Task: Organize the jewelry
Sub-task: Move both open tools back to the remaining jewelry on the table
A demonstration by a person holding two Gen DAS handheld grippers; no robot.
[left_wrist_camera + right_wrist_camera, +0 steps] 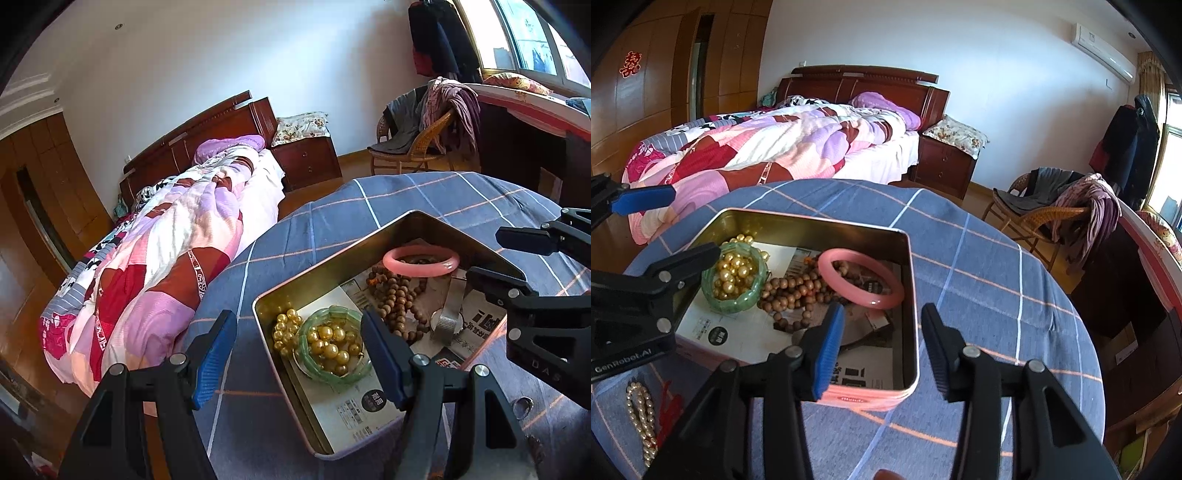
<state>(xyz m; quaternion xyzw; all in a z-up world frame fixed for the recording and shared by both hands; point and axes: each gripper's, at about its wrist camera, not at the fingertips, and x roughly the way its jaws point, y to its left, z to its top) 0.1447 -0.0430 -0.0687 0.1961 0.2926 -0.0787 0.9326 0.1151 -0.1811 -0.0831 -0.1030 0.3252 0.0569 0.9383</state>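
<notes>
An open metal tin (325, 258) (912, 295) stands on the blue checked tablecloth. It holds a green bangle (334, 373) (738, 299) with gold pearls (328, 343) (733, 275) in and beside it, a pink bangle (421, 260) (860, 277), brown wooden beads (397, 299) (798, 291) and a silver mesh watch (448, 314). My left gripper (299, 354) is open and straddles the tin's near-left corner. My right gripper (882, 350) is open and straddles the tin's right wall. Both are empty.
A pearl strand (641, 417) and a red tassel (670, 406) lie on the cloth left of the tin. A ring (524, 406) lies on the cloth. Beyond the table are a bed (768, 147), a nightstand (945, 162) and a wicker chair (1052, 218).
</notes>
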